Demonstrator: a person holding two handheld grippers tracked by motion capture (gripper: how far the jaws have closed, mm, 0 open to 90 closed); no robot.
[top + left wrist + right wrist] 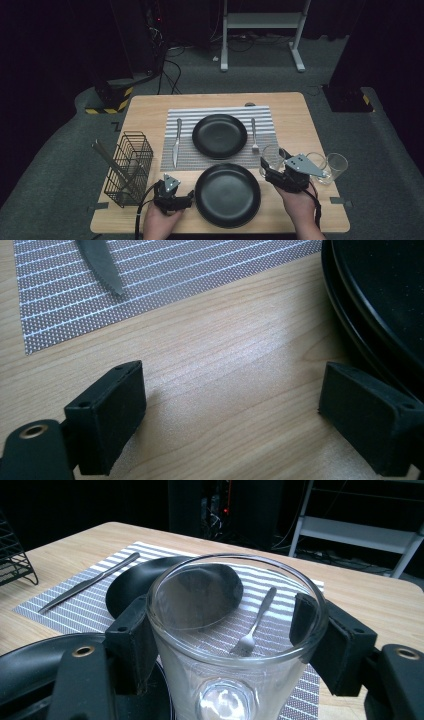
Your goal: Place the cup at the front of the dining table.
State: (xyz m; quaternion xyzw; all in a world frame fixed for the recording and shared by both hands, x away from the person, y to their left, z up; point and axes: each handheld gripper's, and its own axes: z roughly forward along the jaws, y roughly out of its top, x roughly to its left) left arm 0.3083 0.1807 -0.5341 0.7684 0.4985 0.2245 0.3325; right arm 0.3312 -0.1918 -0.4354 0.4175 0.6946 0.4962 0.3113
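Observation:
My right gripper (274, 169) (227, 625) is shut on a clear drinking glass (271, 155) (220, 680), one pad on each side just below the rim; the glass stands upright at the table's right. My left gripper (175, 193) (235, 407) rests low over bare wood, open, with nothing between its fingers. It sits just left of the near black plate (227, 196) (380, 300), whose rim lies beside its right jaw. A second black plate (220, 136) (132, 582) lies on the striped placemat (200, 160) (175, 280), with a knife (176, 142) (100, 262) to its left and a fork (254, 134) to its right.
A black wire basket (129, 167) holding a long utensil stands at the table's front left. Two more clear glasses (337, 165) stand at the right edge, close behind my right gripper. A white metal frame (260, 30) stands on the floor beyond the table.

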